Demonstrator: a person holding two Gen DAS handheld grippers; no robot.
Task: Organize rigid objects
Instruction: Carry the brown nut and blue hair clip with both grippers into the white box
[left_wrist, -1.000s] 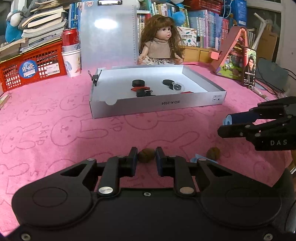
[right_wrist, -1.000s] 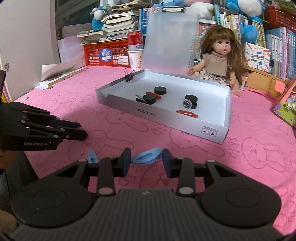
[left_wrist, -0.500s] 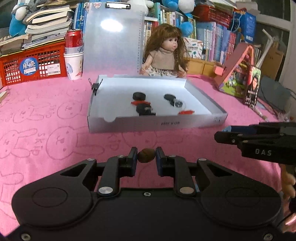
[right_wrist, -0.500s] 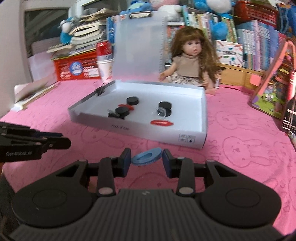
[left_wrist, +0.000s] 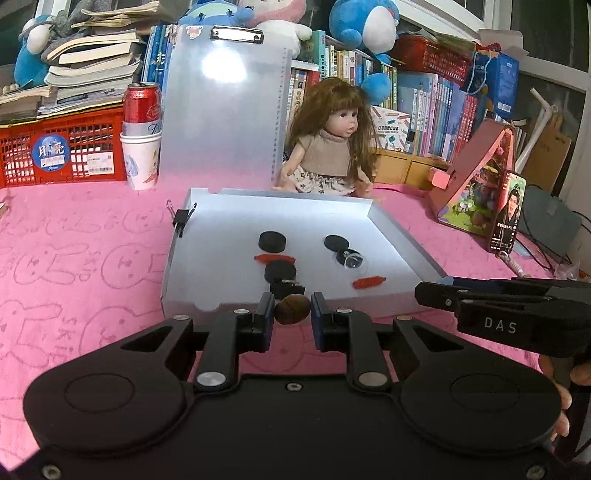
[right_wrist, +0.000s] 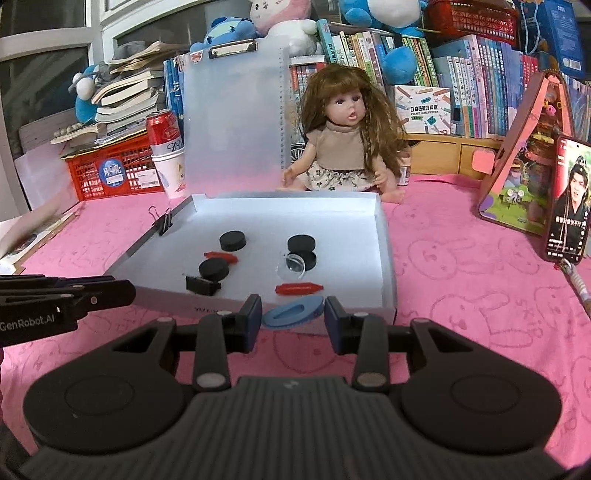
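Note:
My left gripper (left_wrist: 292, 312) is shut on a small brown nut-like lump (left_wrist: 291, 309), held above the pink cloth just before the near wall of the white box (left_wrist: 402, 236). My right gripper (right_wrist: 293, 314) is shut on a flat blue oval ring (right_wrist: 291, 314), also in front of that white box (right_wrist: 384, 236). Inside the box lie several black discs (right_wrist: 232, 240), two red pieces (right_wrist: 298, 288), a clear lens (right_wrist: 291, 264) and a black clip (right_wrist: 201, 285). Each gripper shows from the side in the other's view, the right gripper (left_wrist: 419, 291) and the left gripper (right_wrist: 125, 291).
A doll (right_wrist: 349, 147) sits behind the box, beside an upright clear clipboard (left_wrist: 225, 110). A red can in paper cups (left_wrist: 142, 136) and a red basket (left_wrist: 55, 151) stand at the back left. A phone (right_wrist: 569, 199) leans on a pink house-shaped stand (right_wrist: 524, 177) at the right.
Both grippers rose from the cloth and came closer to the box, each still holding its piece. The second brown lump and another blue piece on the cloth have dropped out of view.

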